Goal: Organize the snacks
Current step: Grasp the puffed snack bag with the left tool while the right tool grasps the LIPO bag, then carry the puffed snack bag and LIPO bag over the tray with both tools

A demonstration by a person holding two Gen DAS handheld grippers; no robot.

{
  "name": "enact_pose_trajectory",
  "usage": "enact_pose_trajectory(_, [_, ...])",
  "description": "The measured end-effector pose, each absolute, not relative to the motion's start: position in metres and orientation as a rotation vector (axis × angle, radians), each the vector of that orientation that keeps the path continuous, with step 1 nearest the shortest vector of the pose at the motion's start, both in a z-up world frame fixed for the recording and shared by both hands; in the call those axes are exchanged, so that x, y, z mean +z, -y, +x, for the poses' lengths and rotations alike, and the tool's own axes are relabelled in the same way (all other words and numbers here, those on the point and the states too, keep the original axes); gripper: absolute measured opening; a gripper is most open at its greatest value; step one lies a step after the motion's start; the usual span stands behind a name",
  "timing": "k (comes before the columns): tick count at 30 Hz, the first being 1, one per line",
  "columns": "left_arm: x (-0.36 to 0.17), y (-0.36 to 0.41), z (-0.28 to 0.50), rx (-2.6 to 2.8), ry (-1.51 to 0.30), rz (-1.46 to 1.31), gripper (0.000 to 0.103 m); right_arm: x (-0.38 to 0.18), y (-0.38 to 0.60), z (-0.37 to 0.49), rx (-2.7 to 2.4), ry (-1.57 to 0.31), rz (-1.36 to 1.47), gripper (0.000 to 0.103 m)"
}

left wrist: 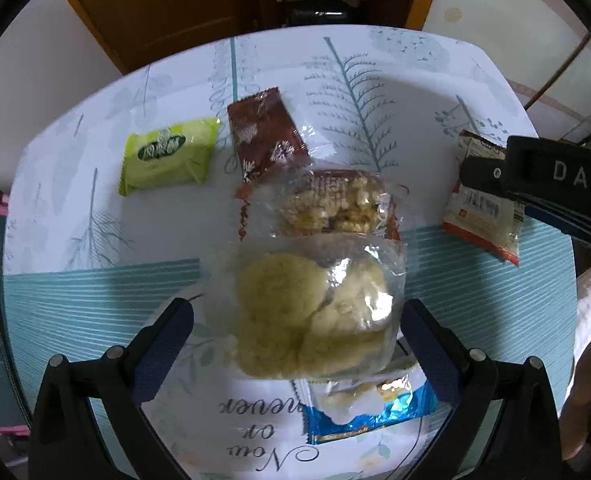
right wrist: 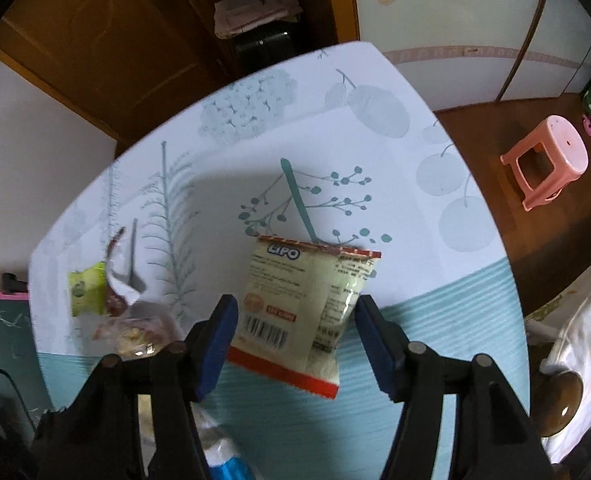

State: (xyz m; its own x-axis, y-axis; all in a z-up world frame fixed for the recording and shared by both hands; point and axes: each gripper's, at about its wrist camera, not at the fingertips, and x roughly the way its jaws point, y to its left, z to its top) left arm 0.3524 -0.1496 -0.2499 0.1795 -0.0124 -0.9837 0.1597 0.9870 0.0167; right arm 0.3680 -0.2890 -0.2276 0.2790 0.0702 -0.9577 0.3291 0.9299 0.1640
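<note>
My left gripper [left wrist: 297, 336] points down at the table, jaws wide open. A clear bag of yellow cookies [left wrist: 315, 312] lies between its fingers [left wrist: 167, 340], and the pads stand off its sides. Beyond it are a clear packet of puffed rice cakes [left wrist: 335, 204], a dark red packet [left wrist: 265, 132] and a green packet [left wrist: 167, 156]. A blue packet [left wrist: 367, 404] pokes out under the cookie bag. My right gripper [right wrist: 297, 340] is open astride a white and red LIPO packet [right wrist: 295, 312] lying flat on the cloth, its pads close beside the edges.
The table wears a white and teal leaf-print cloth [left wrist: 75, 288]. A wooden cabinet [left wrist: 155, 8] stands behind the far edge. A pink plastic stool [right wrist: 547, 160] is on the floor to the right of the table.
</note>
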Motion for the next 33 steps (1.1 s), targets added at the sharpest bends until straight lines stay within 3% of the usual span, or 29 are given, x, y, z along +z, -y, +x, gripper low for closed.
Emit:
enact_pose_trajectory(7, [-0.258,0.132,0.356,-0.121,-1.424,0.02,0.1,-0.231,0.274,0.373,-0.204,-1.31,0.24,0.063])
enact_pose_trajectory(9, [-0.26,0.125,0.355,-0.139,-1.43,-0.021,0.096,-0.23,0.271,0.37,-0.209,-1.32,0.208,0.057])
enact_pose_trajectory(11, [-0.257,0.124,0.354,-0.138,-1.417,-0.013,0.087,-0.23,0.27,0.367,-0.206,-1.321,0.181,0.052])
enact_pose_trajectory(13, [-0.253,0.122,0.354,-0.155,-1.401,-0.011,0.068,-0.229,0.27,0.362,-0.203,-1.321,0.179,0.05])
enact_pose_trajectory(24, [-0.232,0.098,0.34,-0.104,-1.377,-0.019,0.064,-0.22,0.27,0.328,-0.177,-1.321,0.178,0.048])
enact_pose_trajectory(33, [-0.14,0.09,0.295,-0.182,-1.231,0.013,0.064,-0.151,0.261,0.278,-0.055,-1.181,0.244,0.048])
